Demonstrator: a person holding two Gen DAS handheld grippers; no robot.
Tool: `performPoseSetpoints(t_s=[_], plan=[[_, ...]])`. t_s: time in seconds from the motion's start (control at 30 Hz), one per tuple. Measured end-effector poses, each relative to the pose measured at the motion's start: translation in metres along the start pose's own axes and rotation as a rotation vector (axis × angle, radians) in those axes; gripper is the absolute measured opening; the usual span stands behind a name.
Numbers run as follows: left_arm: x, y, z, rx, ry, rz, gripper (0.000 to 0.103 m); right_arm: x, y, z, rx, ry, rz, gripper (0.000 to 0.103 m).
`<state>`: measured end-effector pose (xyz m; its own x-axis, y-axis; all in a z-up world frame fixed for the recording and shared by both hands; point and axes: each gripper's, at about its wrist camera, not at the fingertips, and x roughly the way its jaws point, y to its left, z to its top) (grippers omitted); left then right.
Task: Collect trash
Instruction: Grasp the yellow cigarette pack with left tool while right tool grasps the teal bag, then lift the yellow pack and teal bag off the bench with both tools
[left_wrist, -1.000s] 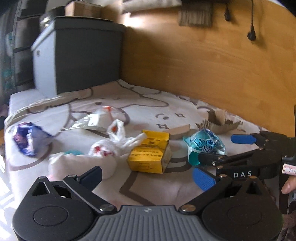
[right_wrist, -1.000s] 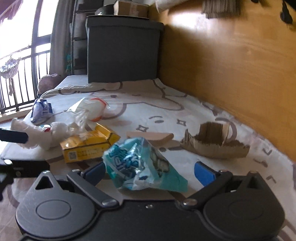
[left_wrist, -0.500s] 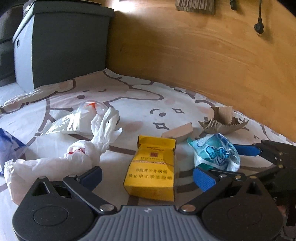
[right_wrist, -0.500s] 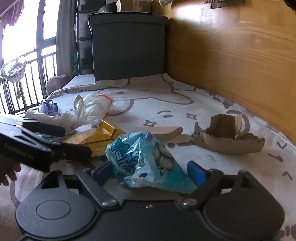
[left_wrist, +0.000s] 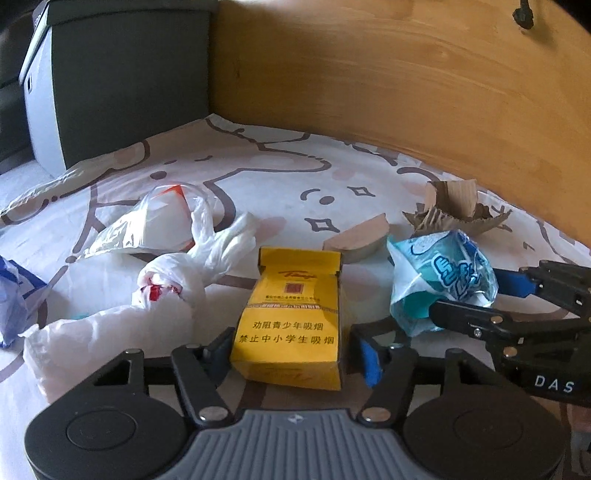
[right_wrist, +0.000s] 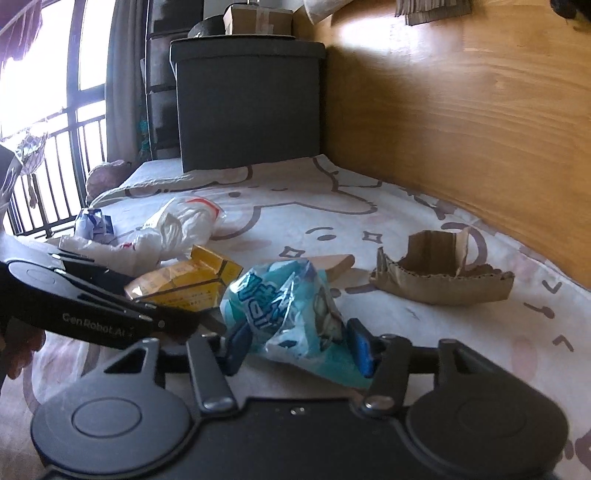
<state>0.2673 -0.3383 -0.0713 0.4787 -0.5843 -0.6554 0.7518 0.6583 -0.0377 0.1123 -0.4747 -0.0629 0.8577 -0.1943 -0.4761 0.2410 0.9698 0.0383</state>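
Litter lies uncollected on our sheet (left_wrist: 280, 177). We've been closing the left gripper (left_wrist: 291, 354) around the yellow pack (left_wrist: 291, 321) and the right gripper (right_wrist: 295, 343) around the blue wrapper (right_wrist: 284, 310); whether either has clamped tight we cannot tell.

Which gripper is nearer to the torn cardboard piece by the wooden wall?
Right. The right gripper, around the blue wrapper, is nearer the torn cardboard piece; the left gripper brackets the yellow box, farther away.

My right gripper (right_wrist: 297, 345) has just been closing, and its blue fingers (right_wrist: 360, 347) now flank the teal snack wrapper (right_wrist: 291, 310) lying on the bed sheet (right_wrist: 369, 221). To its left my left gripper (right_wrist: 147, 314) reaches over the yellow cigarette pack (right_wrist: 184, 280). Torn cardboard (right_wrist: 439, 273) lies well to the right.
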Motion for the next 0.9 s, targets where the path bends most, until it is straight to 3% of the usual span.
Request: performPoseSetpoints(t_s=[0.27,0.43,0.53,0.67,0.73,0.8,0.9], plan=[[-0.018,-0.005,-0.010,-0.039,-0.033,0.045,0.062,-0.006,0.001,-0.002,0.005,-0.010,0.003,0.047],[-0.022,-0.007,-0.018,-0.067,-0.016,0.022,0.063,-0.007,0.001,-0.002,0.007,-0.014,0.005,0.046],[-0.024,-0.003,-0.018,-0.126,-0.024,0.006,0.076,-0.007,-0.001,-0.002,0.017,-0.017,0.006,0.046],[-0.020,-0.006,-0.014,-0.149,-0.038,0.041,0.078,-0.008,0.000,-0.002,0.018,-0.019,0.004,0.045],[-0.017,-0.007,-0.012,-0.161,-0.037,0.070,0.075,-0.009,0.000,-0.002,0.019,-0.020,0.003,0.044],[-0.013,-0.005,-0.010,-0.185,-0.028,0.077,0.063,-0.009,-0.001,-0.002,0.024,-0.021,0.005,0.044],[-0.012,-0.008,-0.009,-0.165,-0.022,0.089,0.061,-0.009,-0.001,-0.002,0.030,-0.021,0.007,0.043]])
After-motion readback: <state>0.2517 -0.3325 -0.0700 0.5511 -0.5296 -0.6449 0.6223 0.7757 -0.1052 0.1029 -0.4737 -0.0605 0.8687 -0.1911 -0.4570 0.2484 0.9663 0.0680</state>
